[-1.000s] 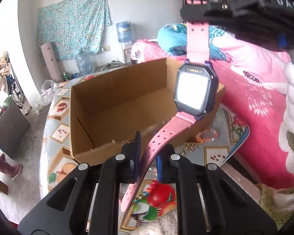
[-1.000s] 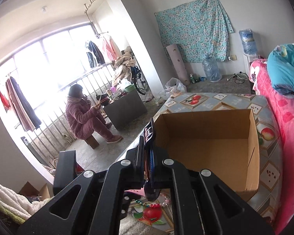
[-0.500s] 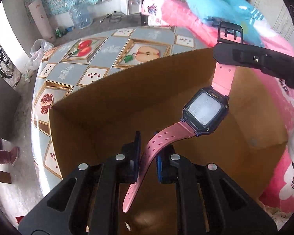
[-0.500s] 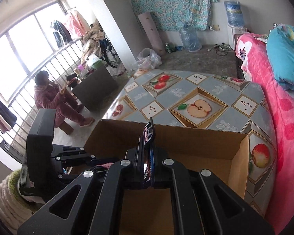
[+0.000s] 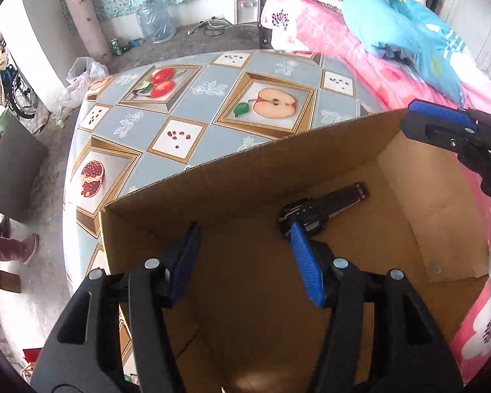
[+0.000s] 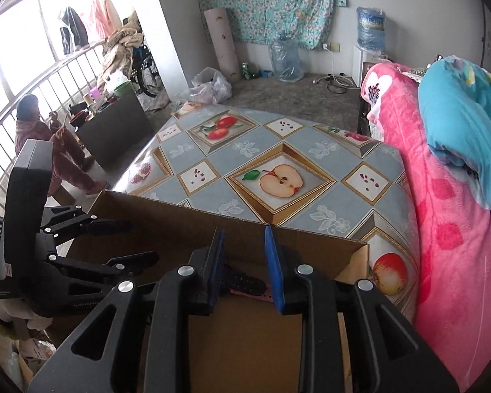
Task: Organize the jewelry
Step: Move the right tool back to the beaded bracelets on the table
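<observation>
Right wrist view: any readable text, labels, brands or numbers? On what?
Nothing reads with certainty.
Left gripper: small white print and raised lettering on its body, too small to read.
Water jug: blue label, blurred.
Rolled mat: dark marks, not legible.

Left gripper (image 5: 245, 255) hangs over open cardboard box (image 5: 193, 177), its 2 blue pads spread wide, nothing between them. Watch (image 5: 317, 211) lies on box floor, dark side up, probably face down, pink edge showing, strap toward far right corner. Right gripper (image 5: 442, 124) enters at upper right above box rim; finger gap not visible. Box sits on fruit-print tablecloth (image 5: 186, 98).
</observation>
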Demonstrator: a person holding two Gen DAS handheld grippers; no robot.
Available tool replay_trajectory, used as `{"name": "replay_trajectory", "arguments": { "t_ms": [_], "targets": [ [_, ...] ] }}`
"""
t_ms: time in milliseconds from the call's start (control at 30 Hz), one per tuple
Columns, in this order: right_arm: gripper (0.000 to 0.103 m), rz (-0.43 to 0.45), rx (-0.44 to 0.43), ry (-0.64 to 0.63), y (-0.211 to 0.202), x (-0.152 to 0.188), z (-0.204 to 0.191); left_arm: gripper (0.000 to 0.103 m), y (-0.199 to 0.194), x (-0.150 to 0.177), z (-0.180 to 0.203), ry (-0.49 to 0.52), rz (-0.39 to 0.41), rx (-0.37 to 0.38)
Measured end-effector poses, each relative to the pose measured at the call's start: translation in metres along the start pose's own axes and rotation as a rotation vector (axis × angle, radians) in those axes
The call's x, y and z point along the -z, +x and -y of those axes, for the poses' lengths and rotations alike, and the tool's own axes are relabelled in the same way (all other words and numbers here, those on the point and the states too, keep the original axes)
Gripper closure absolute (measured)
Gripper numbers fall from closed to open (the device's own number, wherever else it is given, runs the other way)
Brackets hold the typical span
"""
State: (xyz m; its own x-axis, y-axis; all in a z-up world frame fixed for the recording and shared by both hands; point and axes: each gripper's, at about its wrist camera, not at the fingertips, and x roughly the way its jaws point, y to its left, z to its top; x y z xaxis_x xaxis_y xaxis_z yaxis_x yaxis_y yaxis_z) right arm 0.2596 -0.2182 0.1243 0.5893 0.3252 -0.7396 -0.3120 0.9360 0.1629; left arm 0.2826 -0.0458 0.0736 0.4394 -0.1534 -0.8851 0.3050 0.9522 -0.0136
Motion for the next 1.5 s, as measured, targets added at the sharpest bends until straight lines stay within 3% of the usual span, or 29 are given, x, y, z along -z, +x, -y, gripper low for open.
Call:
{"name": "replay_trajectory", "arguments": {
  "t_ms": [200,267,400,500,600,700,867,967,1033,1100,1267,1367,1500],
  "targets": [
    [0.069,0.085,-0.004,-0.016,-0.057,0.009,-0.006,0.047,-0.063,0.028,0.007,0.006,0.151,0.021],
    [0.063,0.108,-0.012,-0.03,-0.077,0.018,-0.009,0.039,-0.086,0.043,0.009,0.013,0.205,0.021],
    [0.059,0.166,-0.034,-0.05,-0.12,0.047,-0.018,0.036,-0.127,0.084,0.009,0.022,0.309,0.021],
    [0.05,0.217,-0.067,-0.087,-0.146,0.071,-0.027,0.032,-0.144,0.121,0.002,-0.041,0.359,0.071],
    [0.049,0.24,-0.015,-0.136,-0.157,0.089,-0.038,0.032,-0.144,0.16,-0.005,-0.115,0.384,0.088],
    [0.045,0.239,-0.053,-0.113,-0.16,0.111,-0.045,0.03,-0.13,0.196,-0.006,-0.185,0.374,0.089],
    [0.034,0.164,-0.133,-0.081,-0.133,0.172,-0.063,0.029,-0.095,0.247,-0.001,-0.255,0.302,0.014],
    [0.033,0.078,-0.075,-0.059,-0.096,0.215,-0.072,0.029,-0.069,0.265,0.0,-0.281,0.236,-0.017],
    [0.033,0.022,0.021,-0.069,-0.07,0.24,-0.077,0.029,-0.053,0.271,0.002,-0.276,0.198,-0.029],
    [0.033,-0.011,0.046,-0.044,-0.049,0.26,-0.078,0.029,-0.042,0.273,0.005,-0.255,0.182,-0.063],
    [0.033,0.028,0.141,-0.014,-0.033,0.276,-0.077,0.029,-0.031,0.266,0.005,-0.239,0.189,-0.067],
    [0.032,0.053,0.18,-0.032,-0.029,0.277,-0.083,0.028,-0.022,0.262,0.008,-0.214,0.186,-0.123],
    [0.016,0.082,0.187,-0.052,-0.026,0.282,-0.089,0.021,-0.019,0.262,0.018,-0.193,0.196,-0.144]
  ]
}}
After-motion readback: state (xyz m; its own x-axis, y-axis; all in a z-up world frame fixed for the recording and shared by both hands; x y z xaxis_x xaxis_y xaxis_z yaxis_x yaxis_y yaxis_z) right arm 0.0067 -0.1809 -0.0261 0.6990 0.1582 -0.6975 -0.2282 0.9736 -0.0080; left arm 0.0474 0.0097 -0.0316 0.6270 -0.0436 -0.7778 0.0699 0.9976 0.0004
